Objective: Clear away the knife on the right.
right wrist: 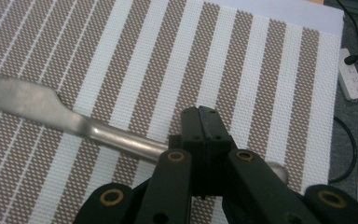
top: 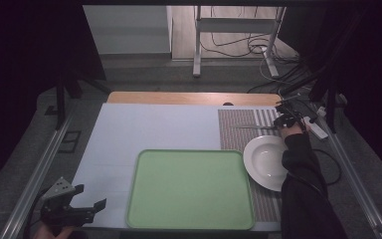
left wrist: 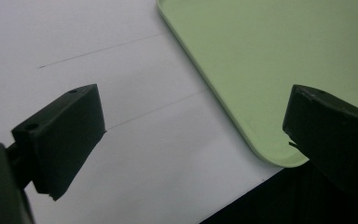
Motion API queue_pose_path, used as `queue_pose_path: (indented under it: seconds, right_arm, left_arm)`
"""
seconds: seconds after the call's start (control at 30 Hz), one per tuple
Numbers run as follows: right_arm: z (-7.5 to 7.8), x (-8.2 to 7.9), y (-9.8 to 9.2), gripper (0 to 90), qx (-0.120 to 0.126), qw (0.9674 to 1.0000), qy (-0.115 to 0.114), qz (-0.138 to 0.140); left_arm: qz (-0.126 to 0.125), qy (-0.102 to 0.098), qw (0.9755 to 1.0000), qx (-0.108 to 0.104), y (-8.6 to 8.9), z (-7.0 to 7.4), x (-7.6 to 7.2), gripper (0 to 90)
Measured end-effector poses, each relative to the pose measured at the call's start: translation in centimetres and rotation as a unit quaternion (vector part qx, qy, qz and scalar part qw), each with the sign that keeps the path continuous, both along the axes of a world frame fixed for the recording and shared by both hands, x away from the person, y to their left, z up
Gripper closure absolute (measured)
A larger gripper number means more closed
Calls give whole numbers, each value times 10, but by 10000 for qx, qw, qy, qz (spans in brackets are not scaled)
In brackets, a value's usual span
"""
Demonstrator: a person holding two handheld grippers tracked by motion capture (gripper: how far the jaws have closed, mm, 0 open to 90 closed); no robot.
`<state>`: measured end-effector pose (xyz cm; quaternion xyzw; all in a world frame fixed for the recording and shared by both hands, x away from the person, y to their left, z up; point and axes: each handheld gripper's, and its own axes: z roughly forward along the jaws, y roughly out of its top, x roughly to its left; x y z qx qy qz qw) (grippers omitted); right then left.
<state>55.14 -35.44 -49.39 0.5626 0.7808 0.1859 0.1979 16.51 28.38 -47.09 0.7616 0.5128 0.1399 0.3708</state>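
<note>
Right gripper [right wrist: 204,122] clenched on knife [right wrist: 51,112] handle, knife level across striped placemat [right wrist: 270,60], blade leftward; left gripper [left wrist: 191,135] released beside green tray [left wrist: 261,60].

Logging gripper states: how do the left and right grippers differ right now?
The left gripper has its jaws wide apart, empty, beside the green tray; the right gripper has its jaws shut on the knife over the striped placemat. Both have black jaws.
</note>
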Motion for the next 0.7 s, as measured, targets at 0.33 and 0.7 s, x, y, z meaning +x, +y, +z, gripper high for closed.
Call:
queue_pose_path:
  seconds: [0.33, 0.7]
  right_arm:
    - [3, -23, -8, 900, 23, 9978, 608, 278]
    - [16, -27, -11, 580, 426, 9986, 258, 171]
  left_arm:
    - [-8, -17, 10000, 21, -1, 0, 0, 54]
    - [-17, -7, 10000, 26, -1, 0, 0, 54]
